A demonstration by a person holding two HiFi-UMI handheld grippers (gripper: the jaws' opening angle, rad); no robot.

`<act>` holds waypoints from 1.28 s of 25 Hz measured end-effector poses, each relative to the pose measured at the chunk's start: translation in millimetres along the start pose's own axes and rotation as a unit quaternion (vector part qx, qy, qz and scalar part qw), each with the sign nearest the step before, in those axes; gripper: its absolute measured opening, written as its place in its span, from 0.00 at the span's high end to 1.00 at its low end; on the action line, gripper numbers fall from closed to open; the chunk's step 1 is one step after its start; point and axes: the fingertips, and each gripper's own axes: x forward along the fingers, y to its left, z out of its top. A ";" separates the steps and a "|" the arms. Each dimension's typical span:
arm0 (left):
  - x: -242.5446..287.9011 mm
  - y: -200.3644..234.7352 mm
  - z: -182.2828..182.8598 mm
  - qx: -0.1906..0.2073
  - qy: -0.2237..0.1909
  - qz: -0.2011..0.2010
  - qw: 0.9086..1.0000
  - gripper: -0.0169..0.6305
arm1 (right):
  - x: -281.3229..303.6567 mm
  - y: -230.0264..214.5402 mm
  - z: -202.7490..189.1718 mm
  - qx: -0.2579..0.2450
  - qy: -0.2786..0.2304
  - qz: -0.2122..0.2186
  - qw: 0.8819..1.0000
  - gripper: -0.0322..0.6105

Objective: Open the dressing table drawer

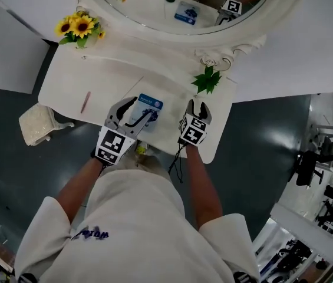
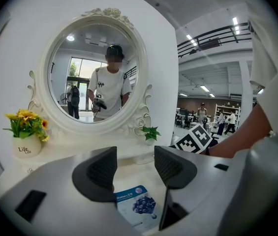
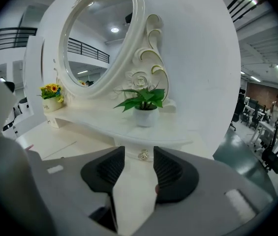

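Hovering over the dressing table (image 1: 66, 93), the left gripper (image 2: 135, 167) gaped above a blue sachet (image 2: 139, 205), the right gripper (image 3: 139, 167) gaped toward a drawer knob (image 3: 143, 155), both holding nothing.

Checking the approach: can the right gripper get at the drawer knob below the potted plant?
Probably yes. The right gripper is open, the drawer knob sits just beyond the gap between its jaws, and nothing stands between them.
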 end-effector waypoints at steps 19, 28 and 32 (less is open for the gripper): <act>-13.5 14.5 -23.6 -0.021 0.020 0.025 0.999 0.73 | 48.6 -10.4 -27.4 -0.027 0.063 -0.022 0.997 0.71; -16.7 11.4 -28.8 -0.028 0.028 0.024 0.999 0.77 | 57.6 -8.7 -27.9 -0.036 0.066 -0.024 0.997 0.76; -16.0 3.6 -32.6 -0.026 0.031 0.016 0.999 0.77 | 61.4 -6.2 -27.0 -0.019 0.069 -0.027 0.997 0.77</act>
